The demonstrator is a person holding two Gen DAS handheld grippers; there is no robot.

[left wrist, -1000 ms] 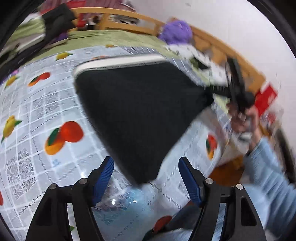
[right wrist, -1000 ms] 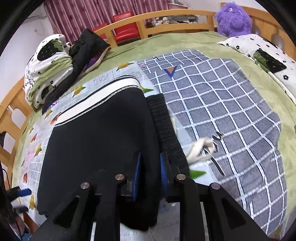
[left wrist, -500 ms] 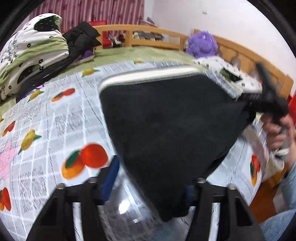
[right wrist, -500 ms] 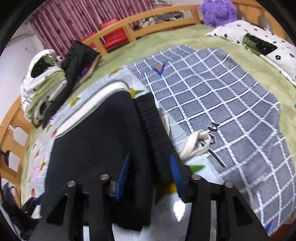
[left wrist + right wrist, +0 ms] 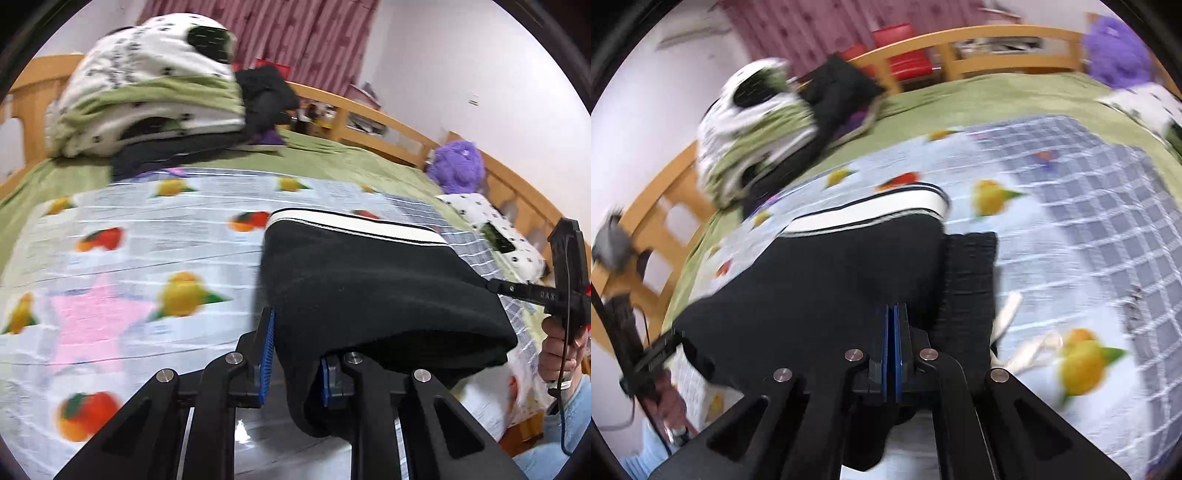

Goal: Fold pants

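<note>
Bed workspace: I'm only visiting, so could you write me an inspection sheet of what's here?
Surface: fruit-print sheet over a green bed, with a grey checked cloth beside it.
Job's things: black pants with a white stripe, partly lifted.
Clutter: folded bedding pile, dark clothes, purple plush toy.
Grippers: left tool closing, pants between its pads; right tool shut, apparently pinching the pants.
Cables: thin black cable hanging by the right hand.
Surroundings: wooden bed rail, red curtain, red chairs.
</note>
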